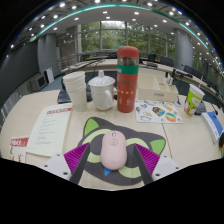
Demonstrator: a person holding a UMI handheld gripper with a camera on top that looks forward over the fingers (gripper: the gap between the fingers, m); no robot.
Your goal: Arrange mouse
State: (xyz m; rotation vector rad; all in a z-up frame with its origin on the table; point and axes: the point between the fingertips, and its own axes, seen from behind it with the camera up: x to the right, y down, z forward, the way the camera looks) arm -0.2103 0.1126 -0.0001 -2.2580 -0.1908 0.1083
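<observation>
A pale pink mouse [113,150] lies on a black and green cat-shaped mouse pad [95,130] on the wooden table. My gripper [113,162] is open. The mouse stands between the fingers, resting on the mouse pad with a gap at either side. The magenta pad of the left finger [76,157] and that of the right finger [150,158] flank the mouse's sides. The rear of the mouse is hidden below the fingers.
Beyond the mouse pad stand a tall red bottle [127,78], a white teapot [102,94] and a stack of white cups [74,88]. A printed sheet [42,130] lies to the left. A colourful sheet [158,111] and a green cup [193,98] are to the right.
</observation>
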